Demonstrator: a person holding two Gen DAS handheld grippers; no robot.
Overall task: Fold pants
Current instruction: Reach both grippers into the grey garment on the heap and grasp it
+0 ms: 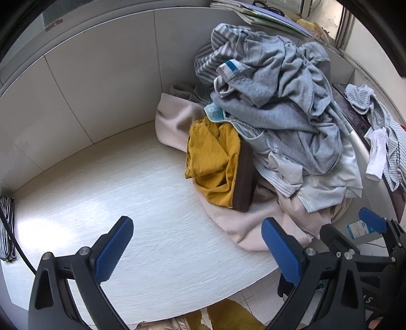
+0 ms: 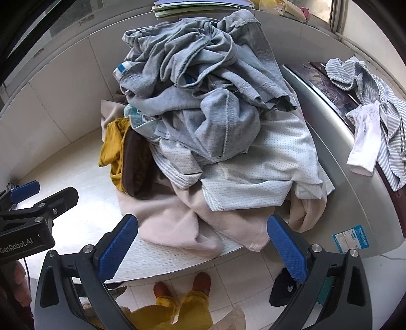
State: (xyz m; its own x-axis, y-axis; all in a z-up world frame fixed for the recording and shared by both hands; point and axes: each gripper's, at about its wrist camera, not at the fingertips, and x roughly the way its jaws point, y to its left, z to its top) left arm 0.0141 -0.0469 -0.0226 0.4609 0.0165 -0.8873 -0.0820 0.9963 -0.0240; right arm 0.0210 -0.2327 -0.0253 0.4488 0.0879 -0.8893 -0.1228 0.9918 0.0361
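Observation:
A heap of clothes lies on the right part of a white table point(image 1: 132, 203). Grey garments point(image 1: 279, 96) point(image 2: 198, 76) top the heap, over a pale dotted top point(image 2: 258, 172), a mustard piece with a brown band point(image 1: 215, 157) point(image 2: 114, 147) and a beige garment point(image 1: 266, 223) point(image 2: 177, 218) spread at the bottom. Which pieces are pants I cannot tell. My left gripper point(image 1: 198, 243) hangs open over the table's near edge, left of the heap. My right gripper point(image 2: 203, 243) hangs open just before the beige garment's near hem. Neither holds anything.
White panels point(image 1: 101, 76) wall the table's back and left. A silver appliance point(image 2: 355, 193) with striped and white small clothes point(image 2: 375, 121) on it stands right of the heap. Papers point(image 1: 266, 15) lie behind. A tiled floor point(image 2: 233, 266) and a person's feet point(image 2: 182, 286) show below.

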